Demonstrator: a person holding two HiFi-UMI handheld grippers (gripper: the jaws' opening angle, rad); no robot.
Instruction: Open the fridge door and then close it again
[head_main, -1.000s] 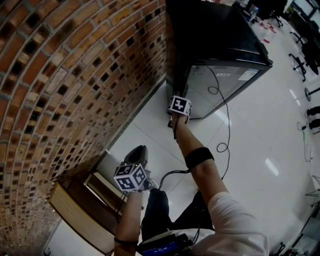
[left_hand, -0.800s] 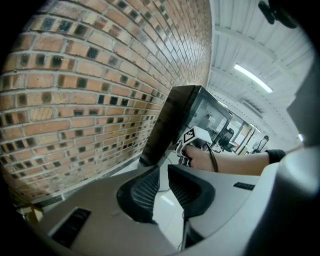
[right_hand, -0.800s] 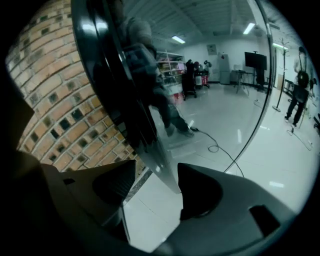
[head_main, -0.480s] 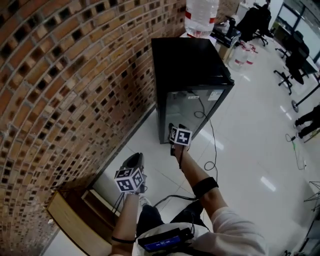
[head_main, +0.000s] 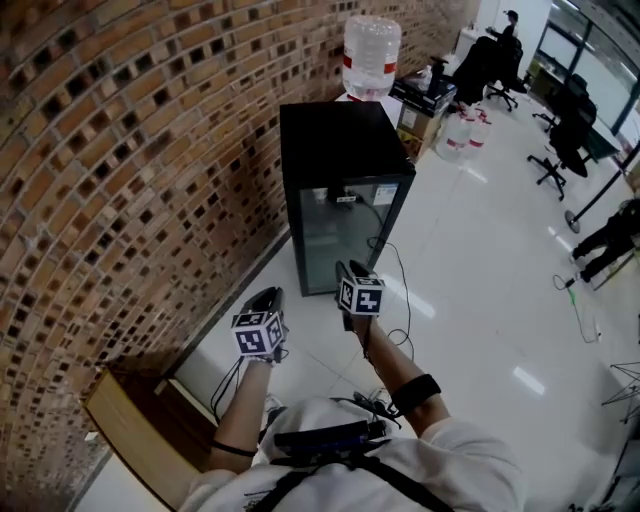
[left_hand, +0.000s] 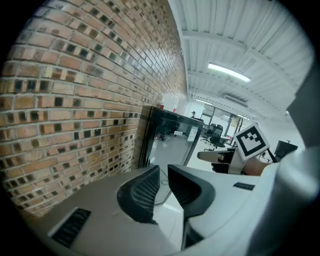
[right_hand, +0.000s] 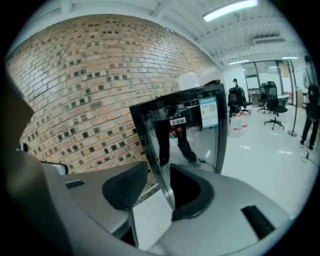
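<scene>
Standing back from the small black glass-fronted fridge (head_main: 335, 150) against the red brick wall (head_main: 150, 150), you faced its glass door (head_main: 340, 240) lying shut. That fits a moment before the pull or after the push home, so the next move wasn't settled. You held both arms bent, grippers pointing slightly downward. The left gripper (left_hand: 164, 182) was narrow and empty, and the right gripper (right_hand: 159, 187) had just been closing on nothing.

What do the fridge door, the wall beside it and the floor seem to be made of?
Fridge door: apparently glass in a glossy black frame; it reflects the room.
Wall: matt brick, mortar joints visible.
Floor: probably polished white tile; it mirrors the lights and shows thin joints.
</scene>
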